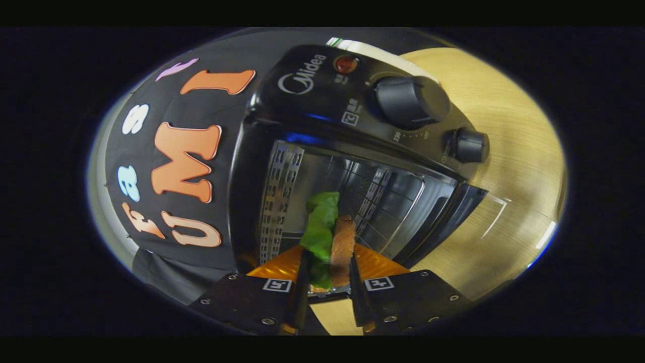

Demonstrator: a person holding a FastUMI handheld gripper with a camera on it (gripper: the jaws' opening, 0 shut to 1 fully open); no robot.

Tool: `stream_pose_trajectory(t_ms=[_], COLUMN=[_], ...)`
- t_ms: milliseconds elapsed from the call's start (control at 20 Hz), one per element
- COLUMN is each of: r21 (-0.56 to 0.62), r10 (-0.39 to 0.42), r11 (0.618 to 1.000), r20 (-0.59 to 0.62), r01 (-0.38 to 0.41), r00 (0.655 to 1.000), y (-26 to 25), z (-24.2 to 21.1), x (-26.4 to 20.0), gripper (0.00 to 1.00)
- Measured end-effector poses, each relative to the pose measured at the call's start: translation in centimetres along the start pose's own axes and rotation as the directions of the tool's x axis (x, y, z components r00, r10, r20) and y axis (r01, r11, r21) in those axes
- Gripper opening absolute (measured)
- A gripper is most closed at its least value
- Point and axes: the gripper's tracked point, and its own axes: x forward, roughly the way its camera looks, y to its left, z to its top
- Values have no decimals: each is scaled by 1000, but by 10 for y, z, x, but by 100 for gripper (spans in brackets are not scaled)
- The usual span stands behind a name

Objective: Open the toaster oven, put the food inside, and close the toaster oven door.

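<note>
Sandwich pinched between tool fingers, open toaster oven just ahead

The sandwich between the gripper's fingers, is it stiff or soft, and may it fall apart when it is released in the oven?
The sandwich probably gives a little under the fingers pressing on both its sides. Its green leaf hangs out past the brown bread, so it looks floppy and might slip out. Standing on edge before the open toaster oven, it may tip over once released.
</note>
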Motion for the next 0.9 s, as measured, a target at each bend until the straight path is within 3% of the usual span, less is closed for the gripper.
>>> stream_pose_trajectory(t_ms=[250, 400, 550, 600, 700, 900], r21=[-15, -40, -51, -55, -62, -100], r10=[-56, -84, -125, -129, -119, -114], r11=[998, 996, 991, 990, 991, 989], r20=[-11, -16, -27, -27, -19, -26], r01=[56, 83, 124, 127, 118, 111], r00=[998, 996, 992, 991, 993, 993], y=[-10, -16, -27, -29, -25, -22], z=[0, 0, 1, 1, 1, -4], x=[-7, -11, -15, -14, -20, -41], gripper=[50, 69, 76, 87, 97, 98])
